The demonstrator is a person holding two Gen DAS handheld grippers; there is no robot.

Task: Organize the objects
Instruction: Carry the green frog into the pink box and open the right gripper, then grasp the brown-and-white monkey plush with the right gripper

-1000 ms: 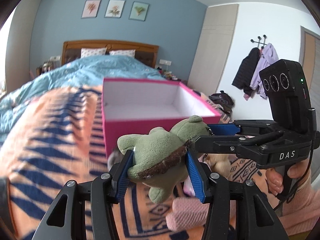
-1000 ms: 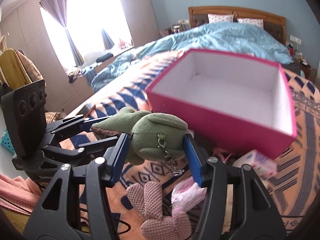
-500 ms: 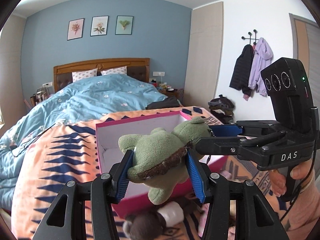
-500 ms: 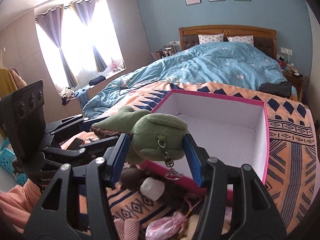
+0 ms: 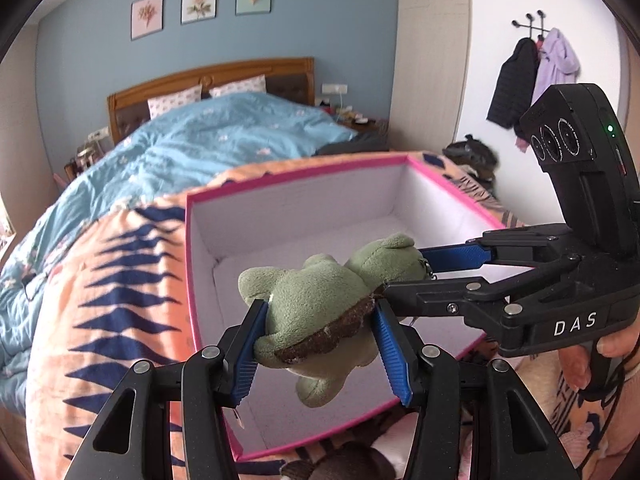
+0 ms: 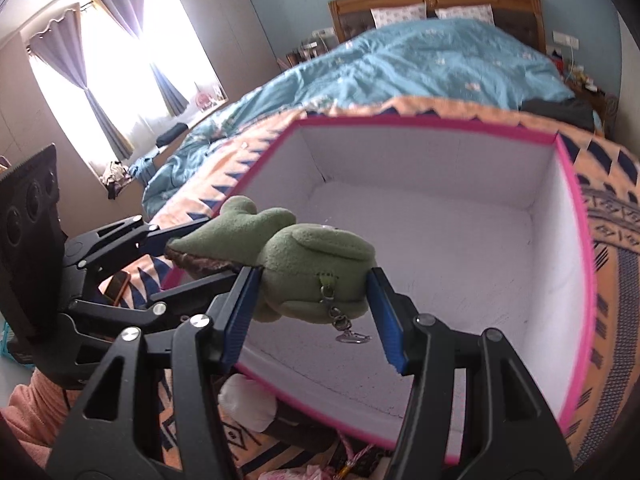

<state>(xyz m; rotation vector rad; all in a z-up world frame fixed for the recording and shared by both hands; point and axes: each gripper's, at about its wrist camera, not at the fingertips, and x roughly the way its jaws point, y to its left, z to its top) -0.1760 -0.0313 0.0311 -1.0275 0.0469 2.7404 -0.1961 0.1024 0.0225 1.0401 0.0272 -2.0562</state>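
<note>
Blue-padded fingers of the left gripper (image 5: 320, 344) clamp the shell end of a green plush turtle (image 5: 320, 312); the right gripper (image 6: 316, 304) pinches the turtle's head end, where a metal keyring clasp (image 6: 348, 330) dangles; both grip the same toy, held in the air above the open pink box (image 6: 440, 248); the box, white inside, sits on an orange and navy patterned blanket (image 5: 108, 280); beyond lies a blue duvet (image 5: 208, 140).
</note>
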